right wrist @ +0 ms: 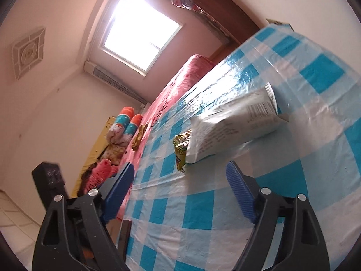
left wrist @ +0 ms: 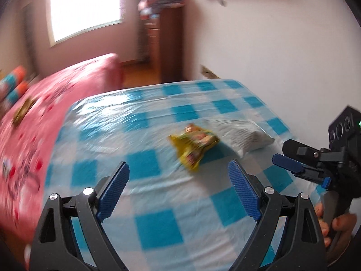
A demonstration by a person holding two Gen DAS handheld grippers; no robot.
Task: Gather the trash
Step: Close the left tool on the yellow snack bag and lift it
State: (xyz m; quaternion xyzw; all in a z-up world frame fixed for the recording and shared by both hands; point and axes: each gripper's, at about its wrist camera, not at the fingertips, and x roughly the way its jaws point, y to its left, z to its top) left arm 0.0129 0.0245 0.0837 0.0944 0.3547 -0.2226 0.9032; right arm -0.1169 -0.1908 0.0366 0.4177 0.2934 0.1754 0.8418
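Observation:
A crumpled yellow snack wrapper [left wrist: 194, 144] [right wrist: 180, 151] lies on a table with a blue and white checked cloth [left wrist: 158, 221] [right wrist: 203, 214]. A white printed bag [left wrist: 243, 135] [right wrist: 232, 126] lies right beside it and overlaps its edge in the right wrist view. My left gripper [left wrist: 178, 164] is open, just short of the yellow wrapper, with nothing between its fingers. My right gripper [right wrist: 180, 166] [left wrist: 278, 152] is open too, strongly rolled, a short way in front of both bags. A hand [left wrist: 338, 223] holds its grip at the right edge.
A bed with a pink patterned cover [left wrist: 45, 113] [right wrist: 178, 85] runs along the table's left side, with another small wrapper [left wrist: 22, 110] [right wrist: 138, 136] and rolled pillows [right wrist: 126, 122] on it. A brown wooden cabinet [left wrist: 167, 45] stands at the far wall beside a bright window [left wrist: 85, 11].

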